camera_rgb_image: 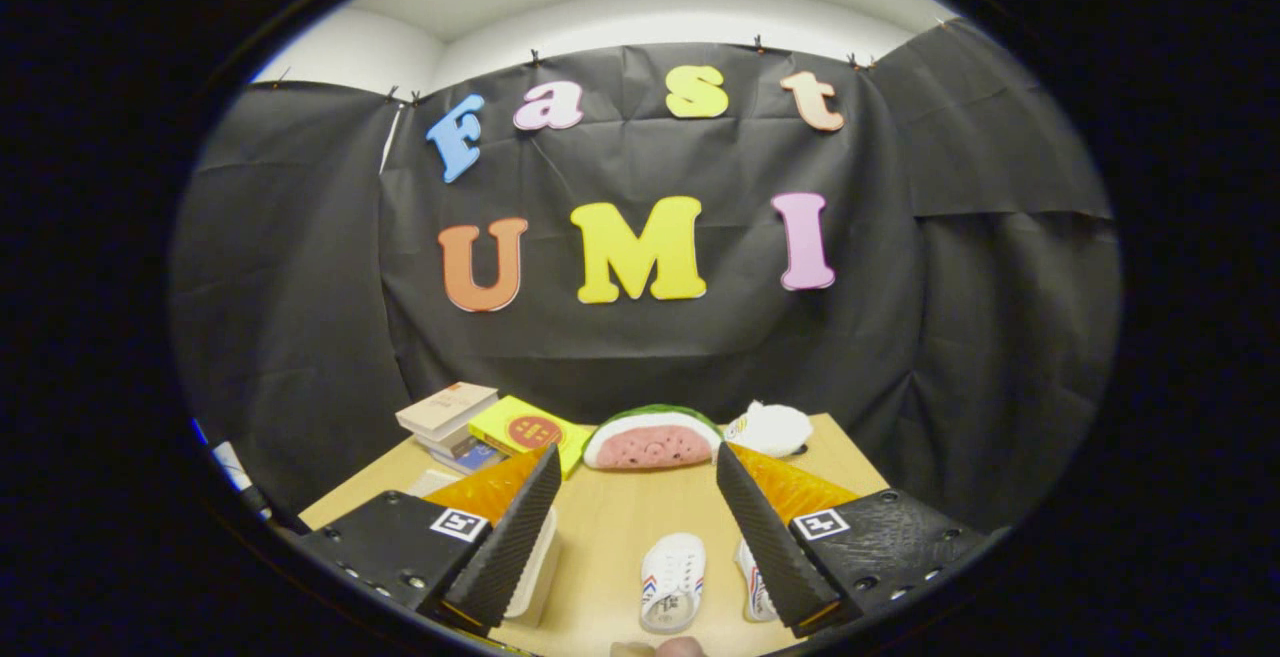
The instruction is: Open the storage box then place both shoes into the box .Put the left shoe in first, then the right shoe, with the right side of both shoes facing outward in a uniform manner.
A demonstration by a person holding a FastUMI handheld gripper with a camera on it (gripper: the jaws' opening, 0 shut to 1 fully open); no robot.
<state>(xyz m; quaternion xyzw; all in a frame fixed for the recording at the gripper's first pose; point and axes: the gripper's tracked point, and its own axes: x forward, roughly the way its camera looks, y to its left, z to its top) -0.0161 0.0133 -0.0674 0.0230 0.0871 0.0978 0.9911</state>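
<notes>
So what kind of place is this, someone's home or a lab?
Probably a staged recording booth, not a home: black cloth walls off a wooden table set with props, namely two small shoes, a watermelon-slice toy and stacked books. The gripper is open.

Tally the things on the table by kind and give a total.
Shoes: 2, one white shoe between the open jaws, the other shoe partly behind the right jaw.
Plush toys: 2, a watermelon slice and a white plush.
Books: 2 visible, a yellow book and the top book of a stack; more lie under it.
White box: 1, partly hidden.
Total: 7.
</notes>
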